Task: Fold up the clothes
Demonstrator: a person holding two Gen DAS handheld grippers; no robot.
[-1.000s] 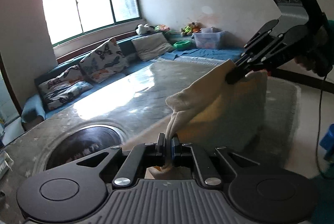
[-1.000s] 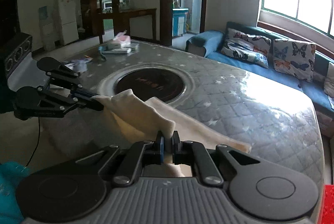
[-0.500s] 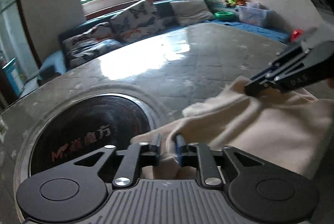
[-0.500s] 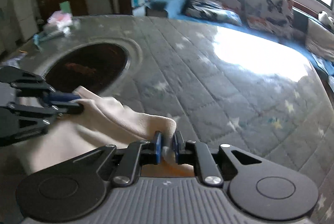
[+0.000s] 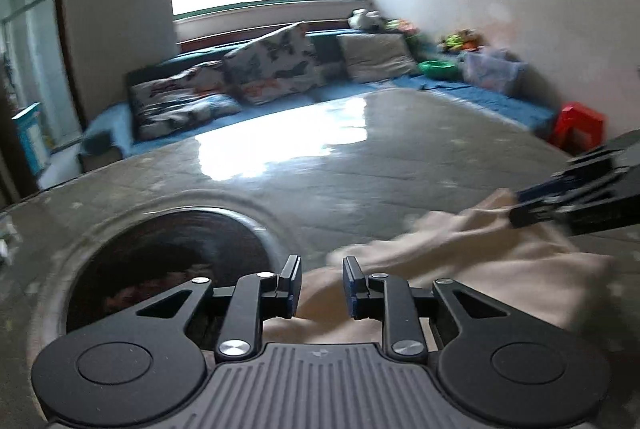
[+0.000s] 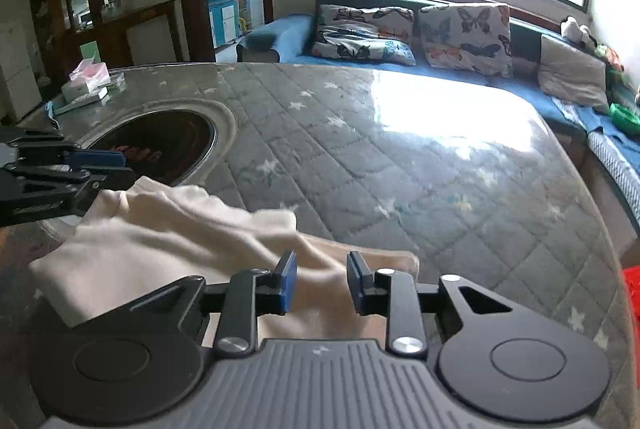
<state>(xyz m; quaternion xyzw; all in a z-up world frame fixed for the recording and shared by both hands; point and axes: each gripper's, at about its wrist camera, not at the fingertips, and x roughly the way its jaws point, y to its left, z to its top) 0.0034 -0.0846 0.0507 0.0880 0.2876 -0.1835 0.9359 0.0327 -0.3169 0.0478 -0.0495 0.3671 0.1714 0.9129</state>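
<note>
A cream garment (image 5: 460,261) (image 6: 180,229) lies bunched on the grey quilted table (image 5: 360,169) (image 6: 400,169), beside a round dark inset (image 5: 168,257) (image 6: 160,141). My left gripper (image 5: 320,269) (image 6: 116,167) is open low over the garment's near edge; the cloth shows in the gap and its pads do not press on it. My right gripper (image 6: 322,265) (image 5: 532,205) has its jaws opening, with cloth lying loose between them and the pads clear of it. The two grippers sit at opposite ends of the garment.
A tissue box (image 6: 88,75) and papers lie at the table's far left. A blue sofa with butterfly cushions (image 6: 440,29) runs along the window wall. A red stool (image 5: 578,125) stands off the table's right edge, near a plastic box (image 5: 492,73).
Both grippers came down toward the table with the garment, which they had pinched and held up. Their jaws then parted and let the cloth go; it now rests on the table.
</note>
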